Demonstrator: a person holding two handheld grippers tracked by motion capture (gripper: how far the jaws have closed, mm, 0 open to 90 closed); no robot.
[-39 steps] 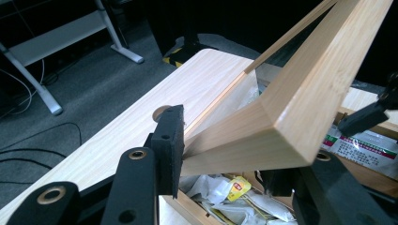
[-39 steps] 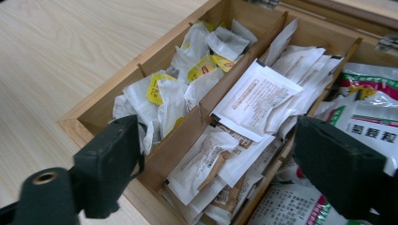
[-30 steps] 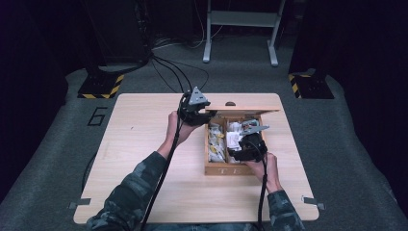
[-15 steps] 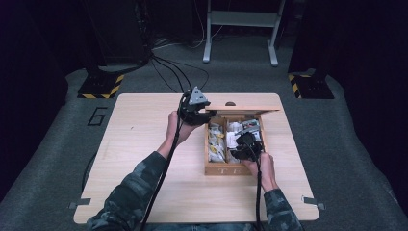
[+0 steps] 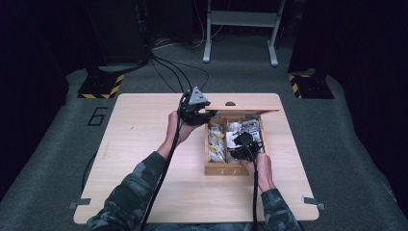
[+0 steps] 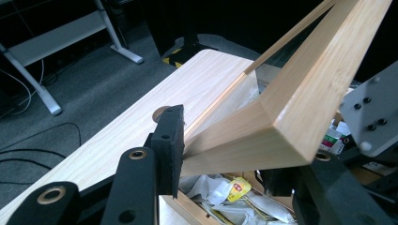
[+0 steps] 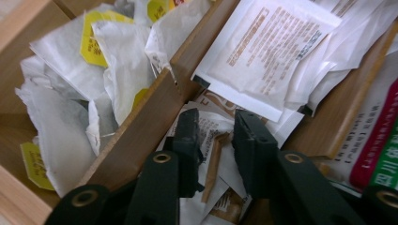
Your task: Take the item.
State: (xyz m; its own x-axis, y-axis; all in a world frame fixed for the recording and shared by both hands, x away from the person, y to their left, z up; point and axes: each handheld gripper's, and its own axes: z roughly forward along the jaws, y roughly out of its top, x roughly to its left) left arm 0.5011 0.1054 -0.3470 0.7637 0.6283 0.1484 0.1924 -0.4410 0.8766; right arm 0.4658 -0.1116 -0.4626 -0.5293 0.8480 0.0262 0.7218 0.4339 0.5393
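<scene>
High view: wooden box (image 5: 226, 168) on the table (image 5: 144, 144), compartments packed with tea bags and sachets. Left gripper (image 5: 196, 111) at the lid's (image 5: 243, 109) near corner, propping it up; right gripper (image 5: 244, 146) dipped into the middle compartment. Too small here to judge either jaw gap.

Left gripper view: clamped on the raised lid (image 6: 300, 108), one pad flat against its edge, the other side partly hidden behind the wood. Yellow-tagged tea bags (image 6: 237, 190) below. Best kept steady and high, so the lid stays clear of the other hand.

Right gripper view: right gripper (image 7: 216, 140) parted a narrow way, straddling a folded sachet (image 7: 213, 154) in the middle compartment, just beside the divider (image 7: 155, 108); whether the pads touch it, cannot tell. Best to close on one packet alone, clear of the divider, then lift straight. White printed sachet (image 7: 265, 56) lying behind; red and green packets (image 7: 380, 140) to the side.
</scene>
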